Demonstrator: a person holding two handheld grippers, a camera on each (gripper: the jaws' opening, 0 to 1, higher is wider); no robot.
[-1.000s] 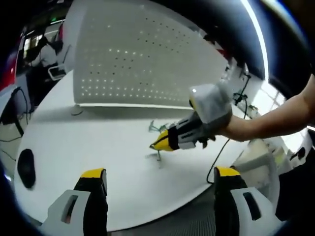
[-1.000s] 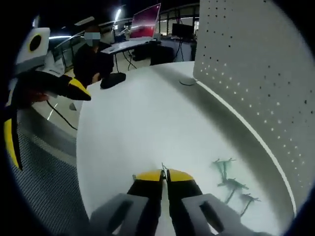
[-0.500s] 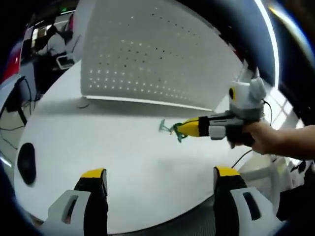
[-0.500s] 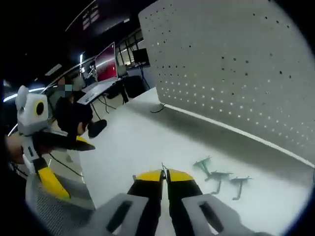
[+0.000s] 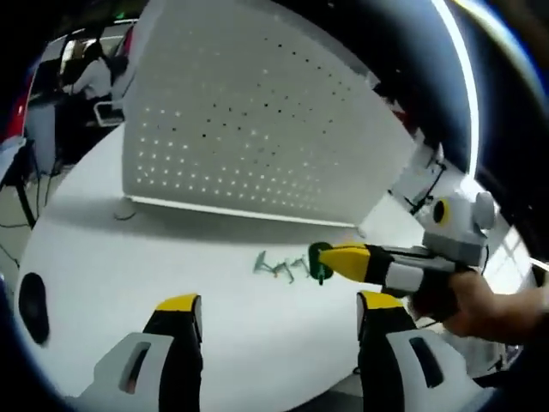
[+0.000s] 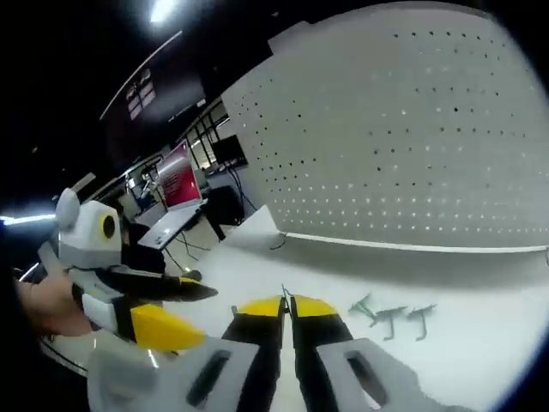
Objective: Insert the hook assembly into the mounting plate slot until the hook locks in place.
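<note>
Right gripper (image 6: 286, 302): jaws pressed together at the lower centre of the right gripper view, a thin wire sticking up between their tips; in the left gripper view (image 5: 333, 259) it enters from the right with a small green hook (image 5: 321, 262) pinched at its yellow tip. Judged: holding one hook assembly.

Left gripper (image 5: 276, 311): jaws spread wide at the bottom of the left gripper view, nothing between them.

Spare hooks (image 5: 281, 267): a small cluster of green pieces lying on the white table (image 5: 129, 257), centre of the left gripper view, just left of the held hook; in the right gripper view (image 6: 393, 314) they lie lower right.

Mounting plate (image 5: 257, 129): white perforated board standing upright on the table, across the upper half of the left gripper view; its bottom edge meets the table as a bright line. In the right gripper view (image 6: 412, 137) it covers the upper right.

Step in hand, as judged: carrying the held hook toward the plate; insertion not yet begun. Next move calls for raising the hook to a chosen hole and squaring its prongs to the board face.

Open room: bare table lies between the hooks and the board's foot. A dark round object (image 5: 33, 306) sits at the lower left table edge, well apart.
</note>
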